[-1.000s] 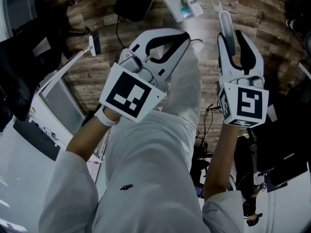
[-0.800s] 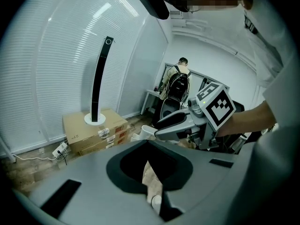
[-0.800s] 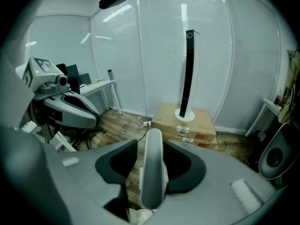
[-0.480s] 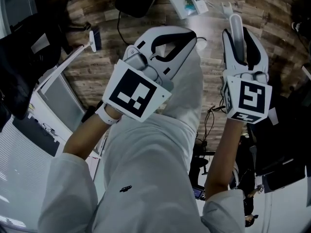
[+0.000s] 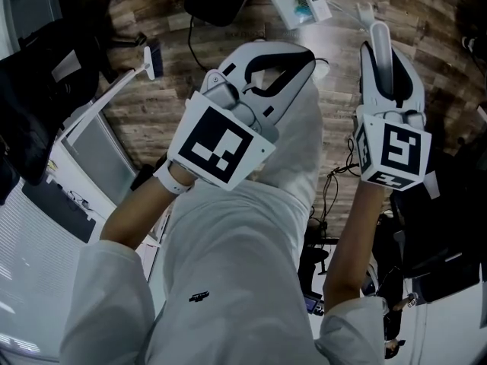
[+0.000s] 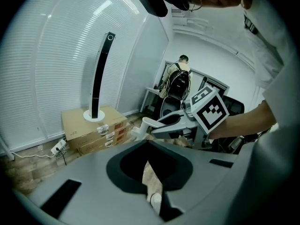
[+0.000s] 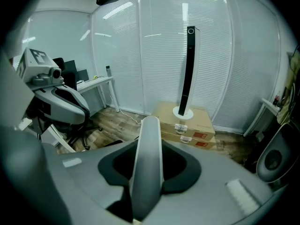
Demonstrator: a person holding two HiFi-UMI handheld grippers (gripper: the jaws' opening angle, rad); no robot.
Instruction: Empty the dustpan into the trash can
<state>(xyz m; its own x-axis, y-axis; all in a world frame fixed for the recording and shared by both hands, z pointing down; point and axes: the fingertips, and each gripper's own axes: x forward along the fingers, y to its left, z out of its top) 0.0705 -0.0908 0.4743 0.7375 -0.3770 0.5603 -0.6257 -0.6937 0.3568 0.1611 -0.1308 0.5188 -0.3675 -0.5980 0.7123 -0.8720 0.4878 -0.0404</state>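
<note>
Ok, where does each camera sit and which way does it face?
Head view: on the head, facing down at the wood floor; shows left hand-held gripper, right hand-held gripper.
Left gripper view: along its shut jaws toward a tower fan; right one shows.
Right gripper view: along jaws just closed on a white handle; left one shows; shares that fan.

Wood-plank floor (image 5: pixel 338 74), white blinds (image 6: pixel 56 69), cardboard boxes (image 7: pixel 206 121)

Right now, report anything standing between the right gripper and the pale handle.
Nothing visible does. The pale handle already stands between the jaws of the right gripper, which have just been closing and appear to grip it.
</note>
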